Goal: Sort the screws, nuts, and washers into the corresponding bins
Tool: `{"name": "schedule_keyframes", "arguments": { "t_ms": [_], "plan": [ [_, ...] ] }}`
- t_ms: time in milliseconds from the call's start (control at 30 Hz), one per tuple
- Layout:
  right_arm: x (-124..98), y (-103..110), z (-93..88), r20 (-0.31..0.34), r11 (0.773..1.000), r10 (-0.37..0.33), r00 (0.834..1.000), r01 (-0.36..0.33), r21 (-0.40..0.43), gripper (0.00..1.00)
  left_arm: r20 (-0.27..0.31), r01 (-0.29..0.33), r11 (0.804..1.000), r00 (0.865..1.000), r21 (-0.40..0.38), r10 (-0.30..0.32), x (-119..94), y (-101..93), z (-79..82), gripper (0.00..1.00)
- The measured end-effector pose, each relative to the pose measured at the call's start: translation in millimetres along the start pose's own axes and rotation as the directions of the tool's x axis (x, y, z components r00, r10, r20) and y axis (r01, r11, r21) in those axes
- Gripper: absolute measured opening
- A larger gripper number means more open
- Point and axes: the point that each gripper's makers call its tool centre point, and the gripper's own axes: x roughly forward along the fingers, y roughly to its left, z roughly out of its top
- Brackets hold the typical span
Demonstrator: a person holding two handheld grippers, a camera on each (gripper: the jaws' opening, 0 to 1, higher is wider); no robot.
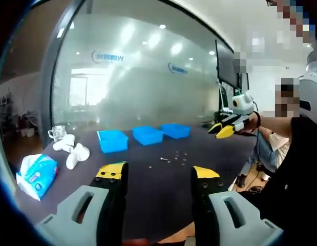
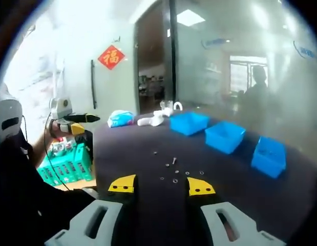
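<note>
Silvery small parts [image 2: 174, 171] are scattered on dark table [image 2: 148, 205], well apart from three blue bins [image 2: 225, 136]. Nothing sorted yet. Left gripper [image 1: 158, 177] and right gripper [image 2: 161, 185] are held above, jaws open, empty, likely for picking.

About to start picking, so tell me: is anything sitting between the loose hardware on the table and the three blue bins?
Nothing visible does. Bare dark tabletop separates the scattered hardware from the blue bins. The tissue pack and white objects lie off to one side.
</note>
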Motion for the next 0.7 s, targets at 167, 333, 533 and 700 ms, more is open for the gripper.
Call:
{"name": "schedule_keyframes", "arguments": {
  "t_ms": [167,333,533,700],
  "plan": [
    [29,7,6.2,-0.064,0.999,0.051,0.997,-0.051,-0.001,0.31,0.003,0.002,1.000,1.000,-0.024,-0.002,1,4.4,-3.9,0.49],
    [54,14,7.9,-0.137,0.997,0.070,0.988,-0.074,-0.025,0.29,0.003,0.005,1.000,1.000,-0.018,-0.005,0,4.8,-4.2,0.49],
    [83,17,10.0,-0.193,0.992,0.071,0.979,-0.089,-0.088,0.26,-0.014,-0.003,1.000,1.000,-0.002,0.003,0,5.9,-9.3,0.49],
    [109,7,4.3,-0.264,0.990,0.075,0.962,-0.104,-0.097,0.25,-0.013,-0.007,1.000,1.000,-0.009,0.007,-2,5.5,-10.1,0.49]
  ]
}}
